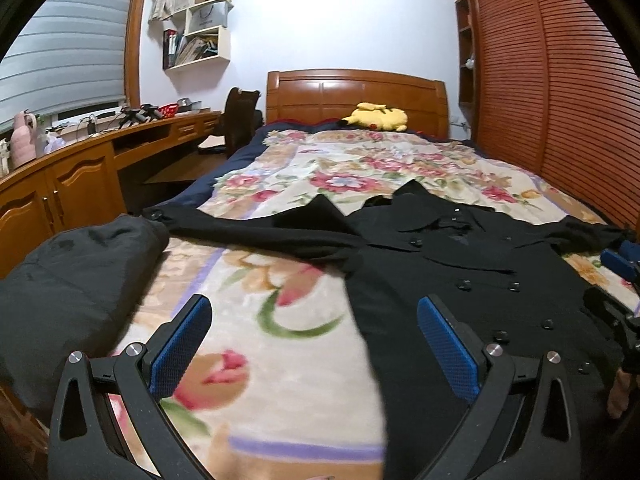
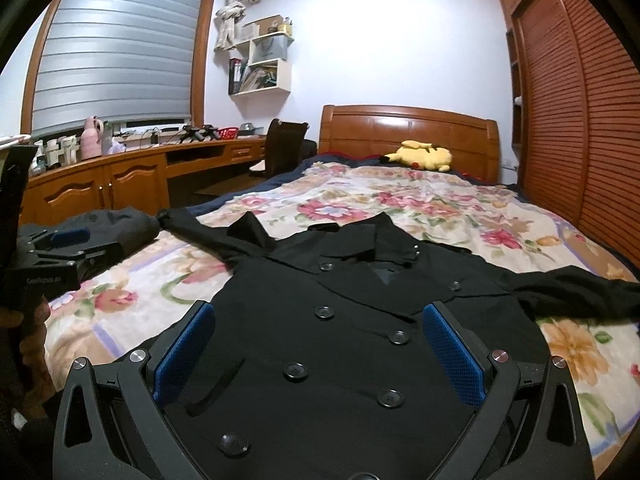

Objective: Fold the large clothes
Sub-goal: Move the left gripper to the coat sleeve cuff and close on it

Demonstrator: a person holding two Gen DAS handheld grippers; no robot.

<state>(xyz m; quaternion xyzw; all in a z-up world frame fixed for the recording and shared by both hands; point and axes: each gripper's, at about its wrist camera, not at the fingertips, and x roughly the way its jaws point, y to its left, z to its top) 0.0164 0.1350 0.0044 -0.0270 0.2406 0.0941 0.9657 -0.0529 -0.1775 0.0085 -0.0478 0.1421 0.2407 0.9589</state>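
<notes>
A black double-breasted coat (image 1: 460, 272) lies front up and spread out on the floral bedspread (image 1: 280, 320), sleeves stretched to both sides; it also shows in the right wrist view (image 2: 340, 320). My left gripper (image 1: 314, 312) is open and empty, low over the coat's left edge and the bedspread. My right gripper (image 2: 320, 320) is open and empty, hovering over the coat's buttoned front. The left gripper shows at the left of the right wrist view (image 2: 60, 248), and the right gripper at the right edge of the left wrist view (image 1: 620, 276).
A dark folded garment (image 1: 80, 280) sits at the bed's left foot corner. A yellow plush toy (image 1: 376, 116) lies by the wooden headboard (image 1: 356, 92). A wooden desk (image 1: 80, 168) with a chair (image 1: 240, 120) runs along the left; louvred wardrobe doors (image 1: 560, 100) stand on the right.
</notes>
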